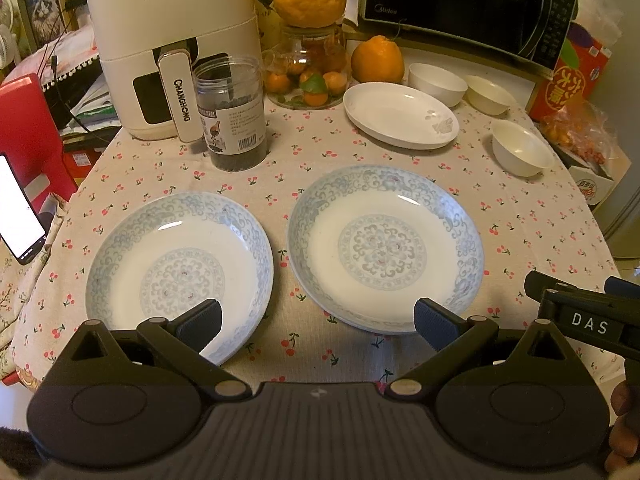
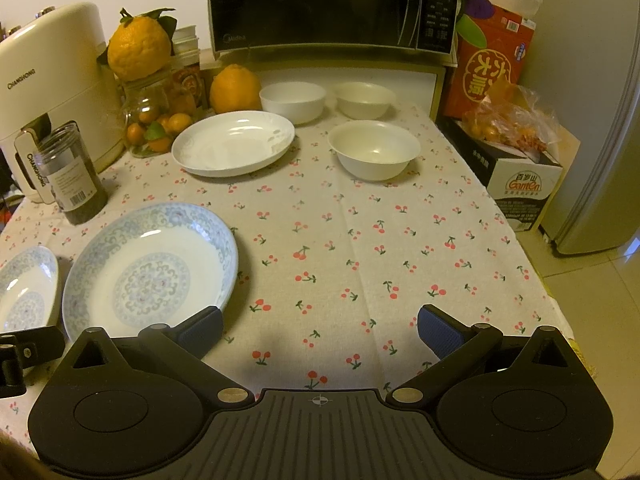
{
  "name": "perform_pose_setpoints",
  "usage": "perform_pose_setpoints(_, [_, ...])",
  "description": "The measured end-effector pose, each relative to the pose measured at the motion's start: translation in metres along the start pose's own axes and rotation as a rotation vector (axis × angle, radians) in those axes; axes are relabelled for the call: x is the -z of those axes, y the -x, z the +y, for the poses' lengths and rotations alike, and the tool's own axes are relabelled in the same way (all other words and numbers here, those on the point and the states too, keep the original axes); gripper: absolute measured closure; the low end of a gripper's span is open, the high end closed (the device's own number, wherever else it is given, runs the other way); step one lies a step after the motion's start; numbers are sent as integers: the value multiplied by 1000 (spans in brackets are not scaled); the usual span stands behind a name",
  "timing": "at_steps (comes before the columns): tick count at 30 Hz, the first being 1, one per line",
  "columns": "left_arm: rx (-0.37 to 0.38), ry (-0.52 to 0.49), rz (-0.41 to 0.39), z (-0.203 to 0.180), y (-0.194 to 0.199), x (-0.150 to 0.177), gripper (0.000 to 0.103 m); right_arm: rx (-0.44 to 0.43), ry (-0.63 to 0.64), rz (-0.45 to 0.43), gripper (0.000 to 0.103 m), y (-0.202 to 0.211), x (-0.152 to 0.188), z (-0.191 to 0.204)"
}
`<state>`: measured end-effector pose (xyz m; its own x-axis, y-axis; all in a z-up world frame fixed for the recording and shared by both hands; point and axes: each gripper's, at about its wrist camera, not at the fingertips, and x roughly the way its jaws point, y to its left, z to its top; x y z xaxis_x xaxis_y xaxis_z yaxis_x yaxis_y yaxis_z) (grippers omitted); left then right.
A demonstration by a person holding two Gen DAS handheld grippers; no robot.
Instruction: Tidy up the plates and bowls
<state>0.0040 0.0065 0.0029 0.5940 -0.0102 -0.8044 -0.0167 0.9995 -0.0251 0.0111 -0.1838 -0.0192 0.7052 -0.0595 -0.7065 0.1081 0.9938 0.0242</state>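
Cherry-print cloth covers the table, which carries all the crockery, with a black microwave at its far edge as the landmark. Directly below the microwave stand two white bowls side by side, and a third white bowl sits nearer the camera than those. A plain white plate lies down and left of the microwave, just beside a large orange. Farthest from the microwave, near the front edge, two blue-patterned plates lie side by side, close but apart: the larger plate and the smaller plate. The left gripper hovers over the gap between them, fingers spread wide and holding nothing. The right gripper hangs over bare cloth, fingers likewise wide apart and empty.
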Motion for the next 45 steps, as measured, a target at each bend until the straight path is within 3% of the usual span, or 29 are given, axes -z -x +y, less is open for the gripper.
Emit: perform_pose_setpoints(45, [-5, -3, -9, 2, 1, -1, 0, -9, -7, 21, 0, -1, 2, 0])
